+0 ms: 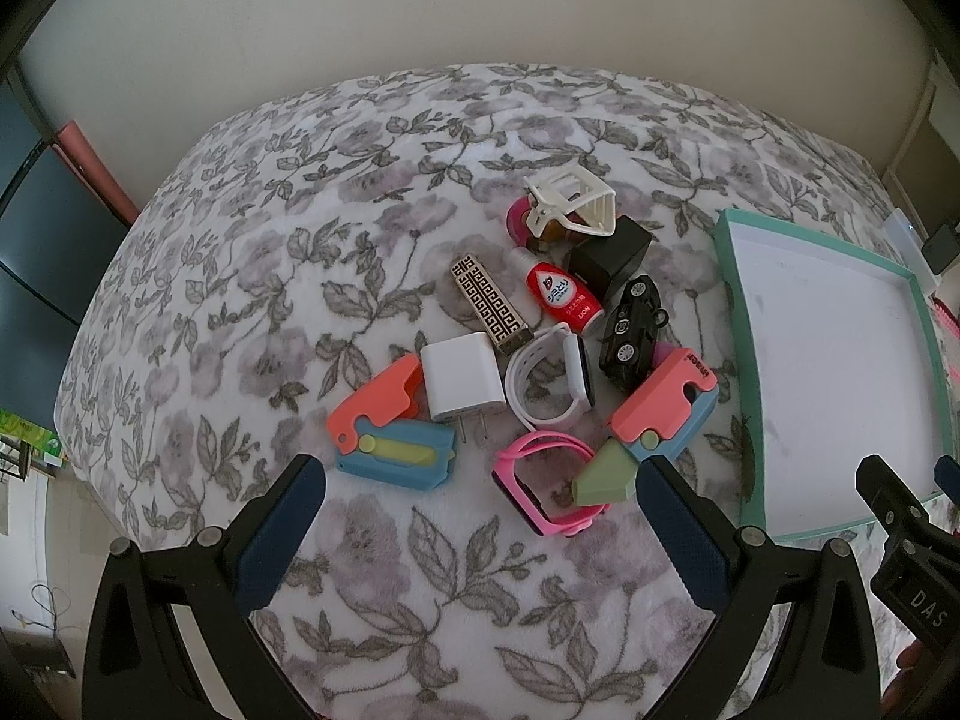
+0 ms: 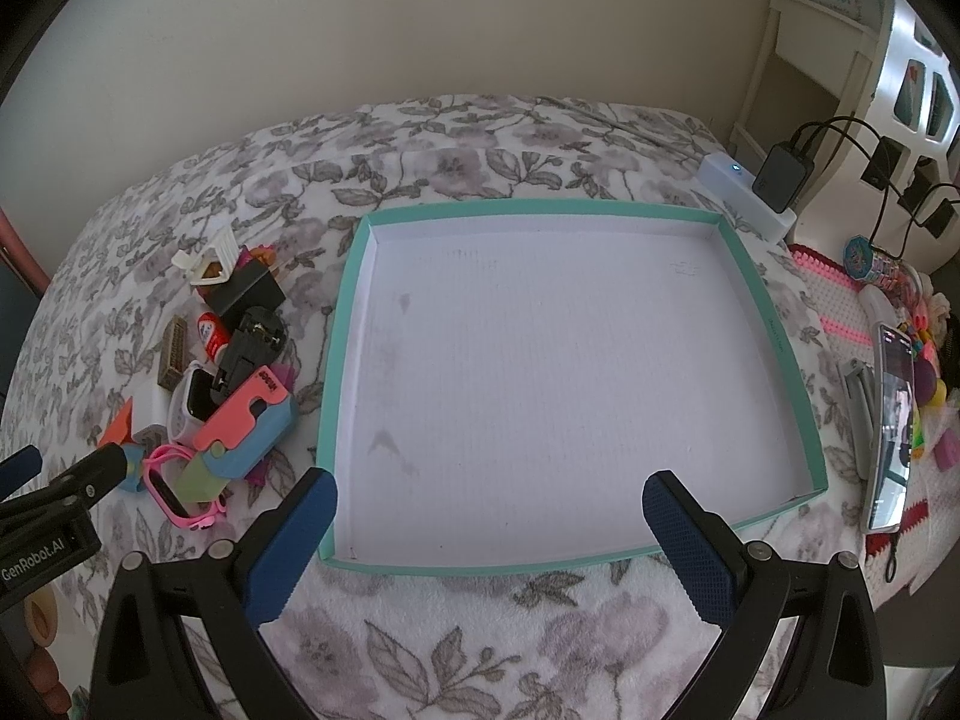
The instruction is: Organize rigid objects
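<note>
A pile of small rigid objects lies on the floral blanket: a white charger, a white watch, a pink watch, two coral-and-blue toy cutters, a black toy car, a red bottle, a patterned lighter, a black cube and a white clip. The pile also shows in the right wrist view. A teal-rimmed white tray sits empty to its right. My left gripper is open just before the pile. My right gripper is open over the tray's near edge.
A phone, small toys and a pink-white mat lie right of the tray. A white box with a black charger and cables stands at the back right. A wall runs behind the bed.
</note>
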Demonstrator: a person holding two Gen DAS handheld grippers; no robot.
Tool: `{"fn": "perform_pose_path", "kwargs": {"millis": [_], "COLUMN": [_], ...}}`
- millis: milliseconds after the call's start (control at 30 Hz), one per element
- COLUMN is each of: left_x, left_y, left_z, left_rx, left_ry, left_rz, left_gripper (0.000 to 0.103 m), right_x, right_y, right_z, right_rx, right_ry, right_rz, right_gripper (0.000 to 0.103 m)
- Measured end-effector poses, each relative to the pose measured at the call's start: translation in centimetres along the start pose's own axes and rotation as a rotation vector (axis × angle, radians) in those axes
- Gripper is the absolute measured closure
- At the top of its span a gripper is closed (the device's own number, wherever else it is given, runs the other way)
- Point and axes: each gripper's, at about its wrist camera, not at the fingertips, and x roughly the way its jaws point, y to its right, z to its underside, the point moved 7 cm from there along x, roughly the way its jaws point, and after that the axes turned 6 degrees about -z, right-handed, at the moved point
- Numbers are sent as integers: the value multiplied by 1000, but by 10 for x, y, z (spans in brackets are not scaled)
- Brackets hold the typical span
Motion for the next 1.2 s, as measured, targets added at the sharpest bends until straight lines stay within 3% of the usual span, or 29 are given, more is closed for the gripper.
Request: {"fn": "perform_pose_path", "kwargs": {"millis": [567, 667, 833, 933, 1100, 1200], "left_x": [2, 0, -2, 6, 23, 33], "left_y": [-1, -12, -36, -46, -60, -62], "left_z": [0, -5, -15, -15, -14, -12], "left_rx": [-14, -83, -216, -270, -323, -364], "left_ry": [-9, 3, 40, 22, -11, -33], "left_rz": [17, 53, 101, 147, 126, 185], "left_gripper": [0, 0, 0, 0, 0, 0], "right_x": [3, 3, -1, 3, 15, 22], "right_y": [-2, -6, -32, -52, -80, -88], "right_z": [2, 0, -5, -6, -5, -5], "right_rx": [-11, -15, -51, -77, -103, -98], "right_ry": [-18, -9, 26, 19, -8, -31], "right_rz": [3, -12, -110, -176, -223, -245], "right_gripper": [0, 0, 0, 0, 0, 0]}}
